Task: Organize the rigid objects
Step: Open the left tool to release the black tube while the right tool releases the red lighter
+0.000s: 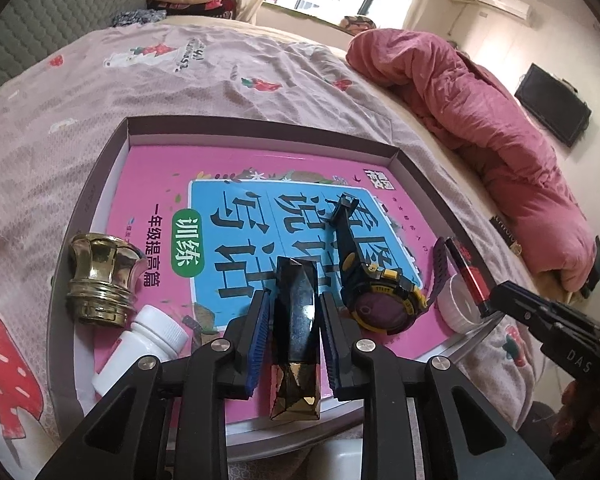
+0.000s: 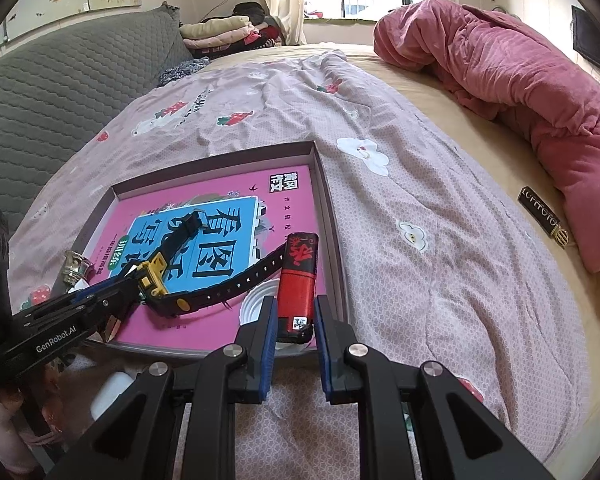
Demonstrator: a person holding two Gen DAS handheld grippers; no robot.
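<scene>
A shallow box [image 1: 112,152] lined with a pink book lies on the bed. In it are a gold knob [image 1: 100,280], a white bottle [image 1: 140,344], a black-and-yellow watch [image 1: 376,292], a white round dish [image 1: 460,304] and a red-and-black case [image 2: 298,284]. My left gripper [image 1: 294,312] straddles a black-and-gold faceted case [image 1: 296,332]; its pads stand a little off the case's sides. My right gripper [image 2: 294,320] straddles the near end of the red-and-black case, with small gaps at both pads. The box also shows in the right wrist view [image 2: 328,216].
A black-and-gold lipstick case [image 2: 540,216] lies on the sheet by the pink quilt [image 2: 520,80]. A grey headboard cushion [image 2: 60,92] is at the left, folded clothes [image 2: 228,28] are at the back, and a white object [image 2: 112,396] sits by the box's near edge.
</scene>
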